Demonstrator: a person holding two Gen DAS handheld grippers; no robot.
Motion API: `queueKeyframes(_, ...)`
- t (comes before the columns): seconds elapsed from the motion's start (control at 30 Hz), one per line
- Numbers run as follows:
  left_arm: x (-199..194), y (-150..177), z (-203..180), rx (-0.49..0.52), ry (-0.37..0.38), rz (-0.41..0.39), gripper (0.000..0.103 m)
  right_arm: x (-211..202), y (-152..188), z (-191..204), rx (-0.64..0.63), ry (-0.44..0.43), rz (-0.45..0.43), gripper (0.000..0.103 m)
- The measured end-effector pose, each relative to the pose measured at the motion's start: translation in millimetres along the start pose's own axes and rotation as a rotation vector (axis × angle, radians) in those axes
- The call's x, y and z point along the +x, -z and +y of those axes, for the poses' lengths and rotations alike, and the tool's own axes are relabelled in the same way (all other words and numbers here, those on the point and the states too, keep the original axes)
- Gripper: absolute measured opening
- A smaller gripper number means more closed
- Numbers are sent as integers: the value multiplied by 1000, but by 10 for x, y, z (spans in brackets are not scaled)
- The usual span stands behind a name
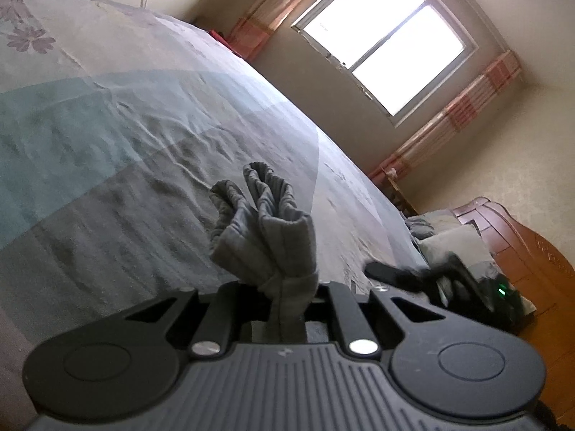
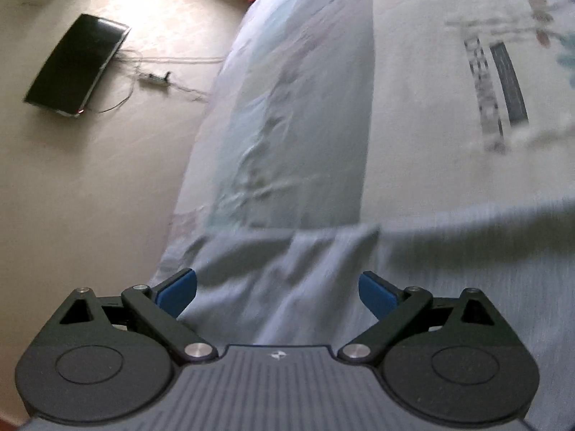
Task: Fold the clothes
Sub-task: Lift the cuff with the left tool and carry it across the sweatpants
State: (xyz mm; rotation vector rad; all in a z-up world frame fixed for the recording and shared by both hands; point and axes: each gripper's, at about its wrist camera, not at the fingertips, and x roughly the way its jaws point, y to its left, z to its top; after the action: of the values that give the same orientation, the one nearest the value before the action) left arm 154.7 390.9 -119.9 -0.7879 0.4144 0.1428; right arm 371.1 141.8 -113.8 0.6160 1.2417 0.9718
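In the left wrist view my left gripper (image 1: 284,309) is shut on a bunched ribbed cuff of a grey garment (image 1: 267,230), held up above the bed (image 1: 107,125). The right gripper shows there as a blurred black shape (image 1: 431,276) at the right. In the right wrist view my right gripper (image 2: 276,294) is open, its blue pads (image 2: 179,291) wide apart over pale grey cloth (image 2: 294,269) that lies across the bed. A white garment with a dark printed logo (image 2: 496,97) lies further up on the bed, blurred.
A window (image 1: 384,36) with pink striped curtains is on the far wall. A wooden headboard (image 1: 532,251) and pillows (image 1: 445,237) are at the right. On the wall beyond the bed's edge there are a black screen (image 2: 75,64) and a power strip with cables (image 2: 154,77).
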Motion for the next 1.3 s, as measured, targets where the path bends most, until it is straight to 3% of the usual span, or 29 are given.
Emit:
queueKeyframes(0.4, -3, 3, -65, 10, 0, 5, 8, 145, 573, 104, -18, 100, 89, 100)
queueKeyframes(0.57, 20, -3, -97, 13, 9, 9, 8, 44, 902, 174, -28, 79, 167, 100)
queueKeyframes(0.73, 20, 9, -226, 41, 32, 17, 8, -462, 934, 239, -103, 69, 95, 101)
queueKeyframes(0.87, 18, 39, -414, 84, 64, 32, 8, -949, 901, 103, -127, 120, 32, 101)
queueKeyframes(1.3, 190, 219, -1176, 207, 153, 99, 8, -2064, 1241, -612, 15, 205, -118, 101)
